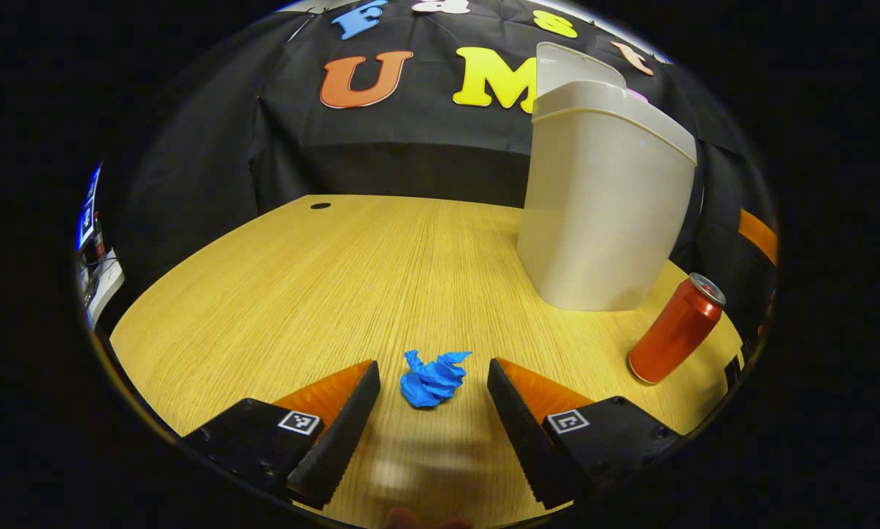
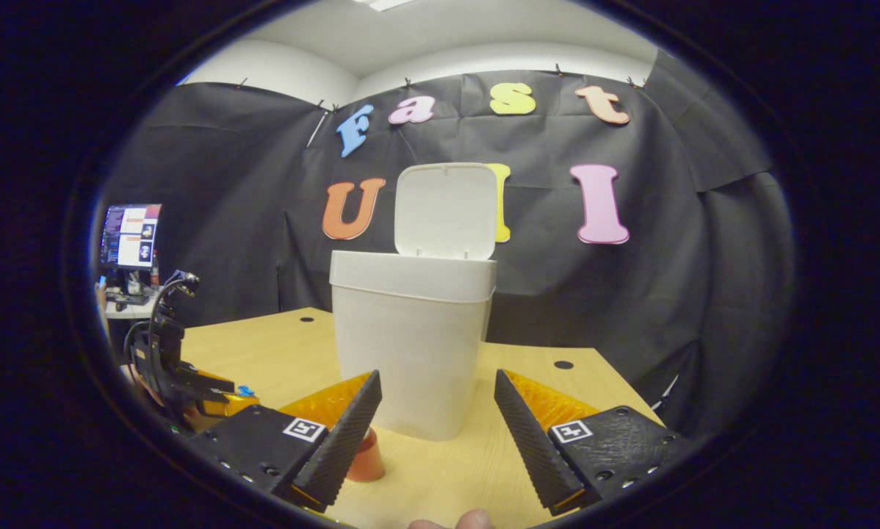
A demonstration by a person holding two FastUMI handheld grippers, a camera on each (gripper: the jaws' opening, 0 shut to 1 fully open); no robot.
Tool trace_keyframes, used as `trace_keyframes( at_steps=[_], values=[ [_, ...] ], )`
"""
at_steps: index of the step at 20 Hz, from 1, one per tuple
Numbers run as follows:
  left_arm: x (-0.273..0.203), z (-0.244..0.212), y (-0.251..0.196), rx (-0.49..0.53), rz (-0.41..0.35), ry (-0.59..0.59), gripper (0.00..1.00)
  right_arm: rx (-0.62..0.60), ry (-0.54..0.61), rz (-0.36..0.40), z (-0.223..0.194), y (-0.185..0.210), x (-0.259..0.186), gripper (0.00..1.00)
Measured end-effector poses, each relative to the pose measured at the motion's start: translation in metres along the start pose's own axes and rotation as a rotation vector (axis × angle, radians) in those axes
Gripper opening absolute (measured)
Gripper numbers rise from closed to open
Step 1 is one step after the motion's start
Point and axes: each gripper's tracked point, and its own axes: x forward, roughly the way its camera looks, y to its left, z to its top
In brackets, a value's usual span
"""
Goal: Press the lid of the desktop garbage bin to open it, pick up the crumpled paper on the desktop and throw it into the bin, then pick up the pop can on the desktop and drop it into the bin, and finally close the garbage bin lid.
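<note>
In the left gripper view we see our left gripper (image 1: 433, 375) low over the wooden desktop (image 1: 322, 294), its jaws spread wide apart and holding nothing. The crumpled blue paper (image 1: 433, 378) lies on the desktop right between the two fingertips, level with them and roughly centred in the gap, touching neither finger as far as we can tell. Farther off and to the right stands the red pop can (image 1: 676, 328), upright on the desktop near its right edge, well clear of the jaws. Beyond the can, at the far right, sits the white garbage bin (image 1: 601, 206) with its lid (image 1: 576, 66) raised. A small dark hole (image 1: 320, 206) marks the desktop at the far left.

In the right gripper view we see our right gripper (image 2: 436, 400) with its jaws also wide apart and empty, pointing at the garbage bin (image 2: 410, 345), which stands just beyond the fingertips, centred between them. The pop can (image 2: 366, 459) shows partly behind the left finger, near the bin's base. The bin's lid (image 2: 446, 209) stands upright at the back of the open bin. Off to the left, the left gripper (image 2: 216, 393) hangs low over the desktop (image 2: 278, 353), with a bit of the blue paper (image 2: 246, 390) beside it. A monitor (image 2: 130, 235) stands far left.
</note>
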Motion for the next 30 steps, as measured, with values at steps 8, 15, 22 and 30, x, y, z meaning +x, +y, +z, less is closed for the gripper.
trace_keyframes(
  at_steps=[8, 15, 22, 30],
  values=[
    [0.007, -0.007, 0.003, 0.014, 0.017, 0.070, 0.72, 0.049, 0.042, 0.008, -0.016, 0.000, -0.003, 0.95],
    [0.014, -0.003, 0.010, 0.046, 0.066, 0.086, 0.45, 0.051, 0.031, 0.027, -0.015, 0.006, -0.010, 0.95],
    [0.001, 0.005, -0.006, 0.020, 0.003, 0.043, 0.27, 0.076, 0.027, 0.044, -0.014, 0.014, -0.013, 0.95],
    [-0.027, 0.062, -0.011, 0.061, 0.023, -0.136, 0.27, 0.043, 0.064, 0.072, -0.028, 0.050, -0.020, 0.95]
  ],
)
